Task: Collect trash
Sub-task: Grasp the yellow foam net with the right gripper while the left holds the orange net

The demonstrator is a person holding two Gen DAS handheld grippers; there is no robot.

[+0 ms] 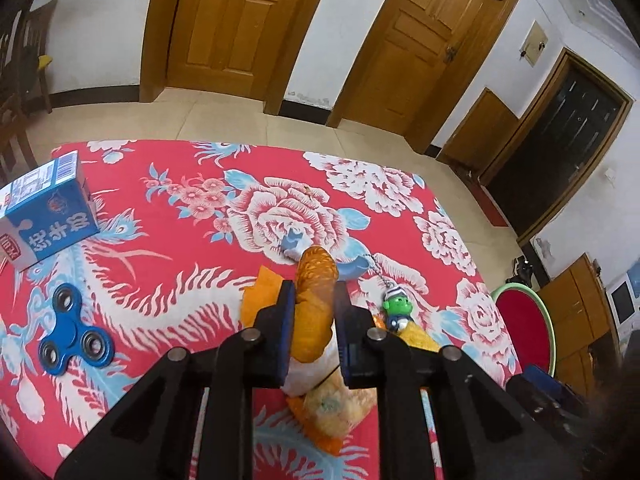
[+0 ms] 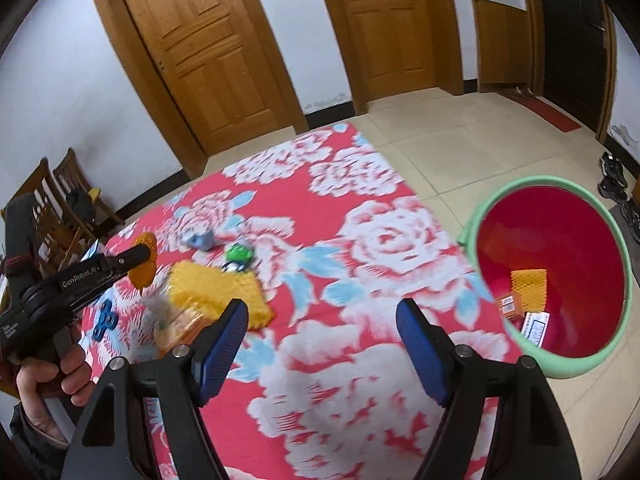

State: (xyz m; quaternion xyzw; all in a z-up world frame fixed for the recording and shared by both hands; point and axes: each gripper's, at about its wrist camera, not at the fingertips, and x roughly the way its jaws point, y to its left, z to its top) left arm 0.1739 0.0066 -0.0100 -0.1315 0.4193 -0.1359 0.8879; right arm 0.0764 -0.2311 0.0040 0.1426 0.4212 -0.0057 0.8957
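Note:
My left gripper (image 1: 314,294) is shut on a crumpled orange snack wrapper (image 1: 314,300), which sticks out past the blue pads and hangs a little above the red flowered cloth (image 1: 180,184). The right wrist view shows that left gripper (image 2: 140,262) at the far left with the orange wrapper (image 2: 145,274) at its tip and a hand on its handle. My right gripper (image 2: 322,316) stands open over the cloth with nothing between its fingers. A yellow wrapper (image 2: 216,292) and a clear plastic bag (image 2: 172,320) lie on the cloth beneath the left gripper.
A green-rimmed red bin (image 2: 480,216) stands on the floor off the cloth's right edge, with wrappers and a small box inside. On the cloth lie a blue fidget spinner (image 1: 74,334), a blue milk carton (image 1: 48,208), a green figure keychain (image 1: 394,308) and a pale blue object (image 1: 294,242).

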